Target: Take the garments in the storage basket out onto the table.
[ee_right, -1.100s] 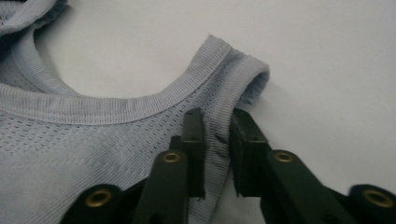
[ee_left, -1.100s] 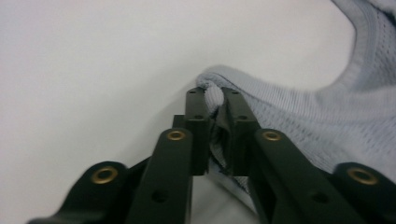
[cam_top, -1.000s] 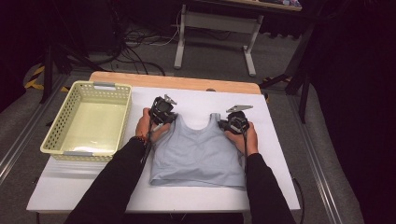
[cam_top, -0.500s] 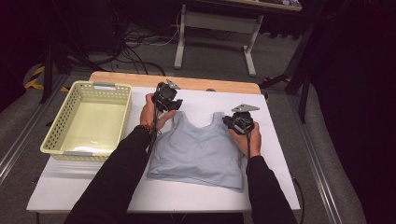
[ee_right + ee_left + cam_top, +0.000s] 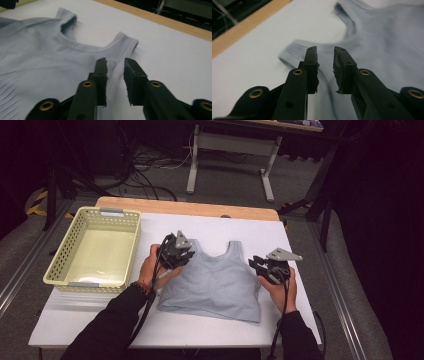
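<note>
On the white table top, going left to right: yellow perforated plastic basket sits at the left edge, nothing visible inside, well apart from the work. Light blue ribbed sleeveless top lies flat mid-table, straps pointing to the far side.

Left gripper: jaws have just been closing but a narrow gap remains, nothing between the pads, poised just above the strap on its side. Right gripper: jaws slightly parted, also holding nothing, over the other strap.

My read: garment is spread and released; step in hand looks like regrasping for a fold. Next move calls for dropping both jaws onto strap or side edges and pinching one layer evenly.

Nothing blocks the path. Wooden table edge and floor cables lie beyond, out of reach.
</note>
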Demonstrator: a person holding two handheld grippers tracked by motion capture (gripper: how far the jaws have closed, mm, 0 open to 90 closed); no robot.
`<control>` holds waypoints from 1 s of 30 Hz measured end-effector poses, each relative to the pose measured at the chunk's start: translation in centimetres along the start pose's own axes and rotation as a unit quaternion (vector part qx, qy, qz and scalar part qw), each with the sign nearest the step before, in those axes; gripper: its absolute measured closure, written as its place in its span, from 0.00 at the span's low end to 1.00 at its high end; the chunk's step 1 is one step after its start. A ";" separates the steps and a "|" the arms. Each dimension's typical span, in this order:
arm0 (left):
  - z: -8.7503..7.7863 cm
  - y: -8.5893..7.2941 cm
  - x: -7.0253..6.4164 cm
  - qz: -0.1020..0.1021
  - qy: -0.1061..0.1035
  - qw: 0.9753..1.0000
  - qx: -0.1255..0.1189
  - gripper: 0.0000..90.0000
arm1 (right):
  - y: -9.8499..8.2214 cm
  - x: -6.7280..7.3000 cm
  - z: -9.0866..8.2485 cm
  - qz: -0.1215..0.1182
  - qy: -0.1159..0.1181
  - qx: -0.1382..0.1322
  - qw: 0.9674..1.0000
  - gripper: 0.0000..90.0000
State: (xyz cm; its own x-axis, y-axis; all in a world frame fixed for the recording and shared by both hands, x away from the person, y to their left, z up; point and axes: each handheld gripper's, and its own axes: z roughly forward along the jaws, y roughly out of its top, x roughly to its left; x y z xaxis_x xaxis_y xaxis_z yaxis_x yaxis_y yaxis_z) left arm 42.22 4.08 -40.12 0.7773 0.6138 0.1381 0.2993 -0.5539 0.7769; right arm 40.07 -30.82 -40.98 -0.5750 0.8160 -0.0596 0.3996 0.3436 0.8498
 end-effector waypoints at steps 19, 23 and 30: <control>-3.4 -9.8 -4.9 0.031 -0.088 0.995 0.037 0.92 | -4.6 2.9 0.7 -0.078 0.001 0.080 0.994 1.00; -3.7 -9.9 -5.8 0.039 -0.090 0.995 0.036 0.95 | -4.7 2.5 0.6 -0.079 -0.014 0.083 0.993 1.00; -3.9 -10.0 -6.0 0.031 -0.095 0.995 0.030 0.93 | -4.7 2.1 0.9 -0.074 -0.026 0.084 0.993 1.00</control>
State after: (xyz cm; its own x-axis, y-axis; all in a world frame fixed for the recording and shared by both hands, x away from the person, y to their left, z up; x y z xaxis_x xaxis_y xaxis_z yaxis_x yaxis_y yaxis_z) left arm 32.38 8.14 -46.36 0.8840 0.4634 0.0609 0.2761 -0.6230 0.7319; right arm 37.65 -30.33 -45.59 -0.6006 0.7720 -0.2081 0.4297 0.5311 0.7303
